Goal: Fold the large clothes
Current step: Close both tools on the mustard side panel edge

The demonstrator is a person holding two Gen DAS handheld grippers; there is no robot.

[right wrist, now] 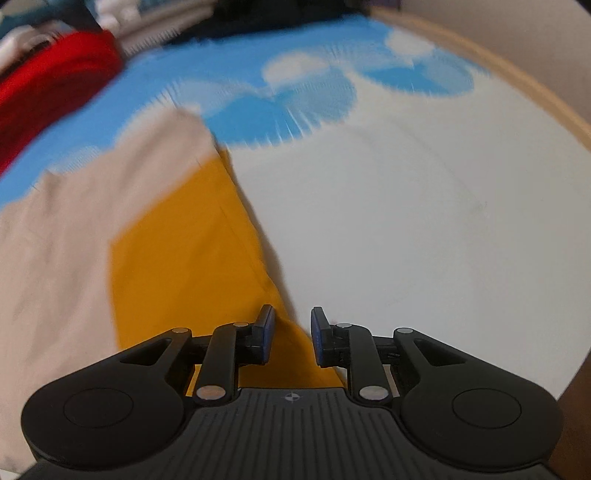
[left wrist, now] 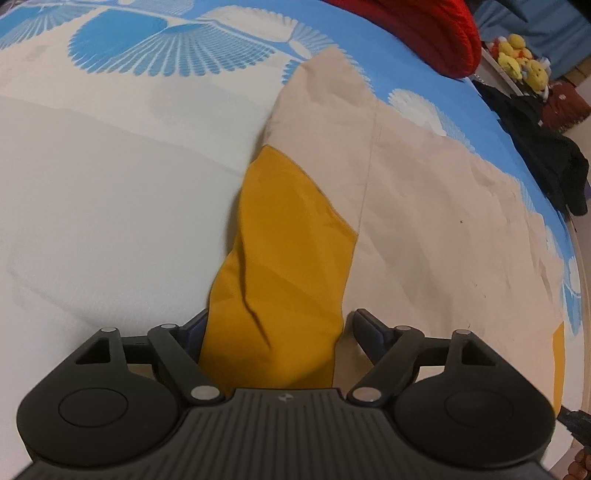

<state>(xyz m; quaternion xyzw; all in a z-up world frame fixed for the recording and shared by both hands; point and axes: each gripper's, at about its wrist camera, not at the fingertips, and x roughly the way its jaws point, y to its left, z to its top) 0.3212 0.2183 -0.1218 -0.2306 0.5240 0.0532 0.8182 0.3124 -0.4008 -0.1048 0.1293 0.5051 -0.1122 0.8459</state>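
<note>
Mustard and beige cloth, one large garment (left wrist: 288, 236), lies spread on the blue-and-white bedsheet (left wrist: 92, 166). In the left wrist view its mustard strip runs from 6 o'clock toward 12, passing between the wide-spread jaws of the left gripper (left wrist: 275, 325); nothing pinches it. The right gripper (right wrist: 291, 332) stands narrowly parted over the mustard edge, gripping nothing. Red fabric (left wrist: 424, 33) sits at 1 o'clock.

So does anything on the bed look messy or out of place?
Only mildly: the yellow fold of the beige garment lies creased and twisted instead of flat. Nothing looks torn or spilled.
</note>
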